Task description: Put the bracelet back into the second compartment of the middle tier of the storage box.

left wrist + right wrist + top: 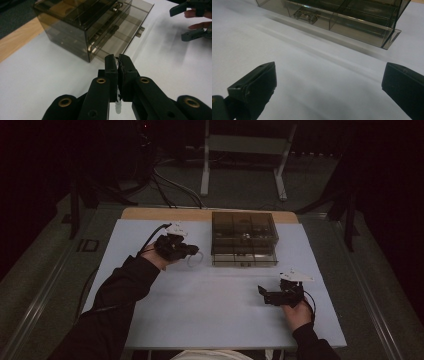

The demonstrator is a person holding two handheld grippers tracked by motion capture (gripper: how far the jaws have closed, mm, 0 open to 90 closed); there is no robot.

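Fingers of the left gripper [118, 65] pressed together, right gripper [329, 82] spread, one smoky drawer box [244, 238] nearby.

Left gripper [192, 251], centre-left of the high view, jaws pressed together, its dark-sleeved forearm [125, 285] reaching from lower left. Right gripper [262, 293], lower right, jaws spread wide, pointing left.
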